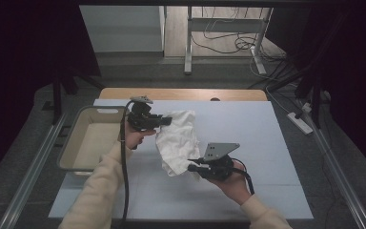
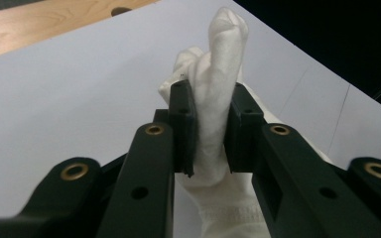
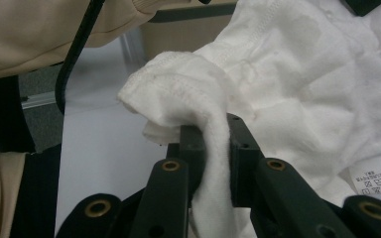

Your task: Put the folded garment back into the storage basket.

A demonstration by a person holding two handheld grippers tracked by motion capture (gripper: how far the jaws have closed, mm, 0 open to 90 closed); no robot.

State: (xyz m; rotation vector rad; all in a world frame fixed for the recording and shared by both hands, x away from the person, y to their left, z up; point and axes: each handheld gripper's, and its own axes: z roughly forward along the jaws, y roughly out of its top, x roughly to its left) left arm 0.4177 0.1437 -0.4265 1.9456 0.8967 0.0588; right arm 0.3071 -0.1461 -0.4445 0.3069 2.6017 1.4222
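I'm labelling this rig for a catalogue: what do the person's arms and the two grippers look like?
Both sleeves are cream. Left gripper and right gripper are black, with brass-ringed holes along the jaws. A black cable trails from the left; a grey three-cornered plate tops the right.

Dim room, grey floor (image 1: pixel 24 157), metal desk frame (image 1: pixel 188 43), floor cables (image 1: pixel 228 40), power strip (image 1: pixel 301 122)

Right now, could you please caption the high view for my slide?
Left tool and right tool each grip the white cloth above the table, beside a tray.
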